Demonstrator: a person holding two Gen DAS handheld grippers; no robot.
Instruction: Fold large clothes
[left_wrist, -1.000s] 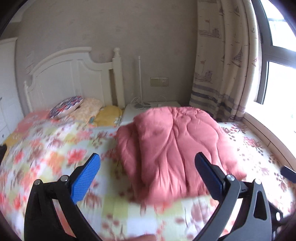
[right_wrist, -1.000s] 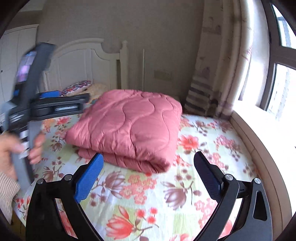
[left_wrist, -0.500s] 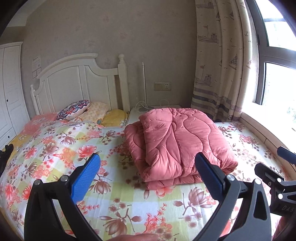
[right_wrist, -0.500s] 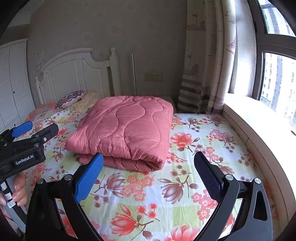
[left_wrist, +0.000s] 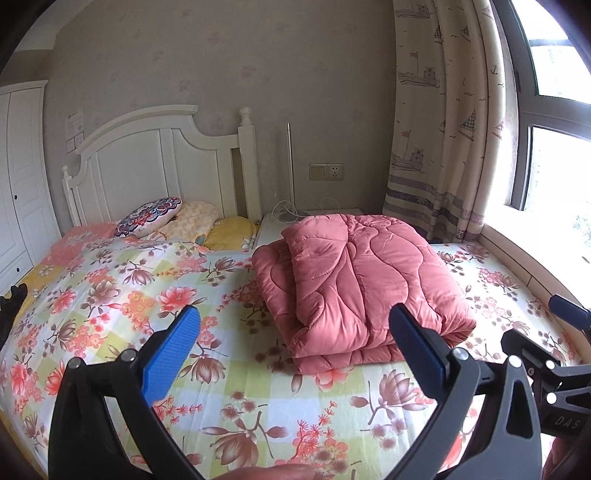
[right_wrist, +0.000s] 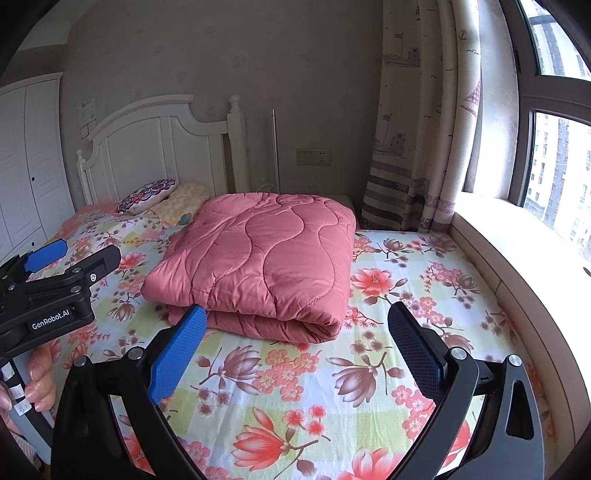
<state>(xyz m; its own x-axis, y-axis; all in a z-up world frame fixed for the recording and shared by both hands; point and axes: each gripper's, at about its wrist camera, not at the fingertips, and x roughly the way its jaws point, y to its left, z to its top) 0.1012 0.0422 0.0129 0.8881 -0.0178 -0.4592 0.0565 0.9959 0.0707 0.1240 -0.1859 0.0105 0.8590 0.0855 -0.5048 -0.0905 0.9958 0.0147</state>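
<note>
A pink quilted comforter (left_wrist: 354, 280) lies folded in a thick stack on the floral bed sheet (left_wrist: 155, 302); it also shows in the right wrist view (right_wrist: 266, 262). My left gripper (left_wrist: 295, 347) is open and empty, held above the sheet in front of the comforter, apart from it. My right gripper (right_wrist: 293, 343) is open and empty, just in front of the comforter's folded edge. The left gripper also shows at the left edge of the right wrist view (right_wrist: 55, 280), held by a hand.
Pillows (left_wrist: 177, 221) lie by the white headboard (left_wrist: 159, 166). A nightstand (left_wrist: 280, 221) with a lamp pole stands behind the comforter. A curtain (left_wrist: 443, 129), window (right_wrist: 554, 147) and sill (right_wrist: 517, 266) are on the right. A white wardrobe (right_wrist: 26, 166) is on the left.
Both grippers have pulled back from the comforter and steadied; the left gripper has lowered from upright in the right wrist view. The comforter has not moved.
</note>
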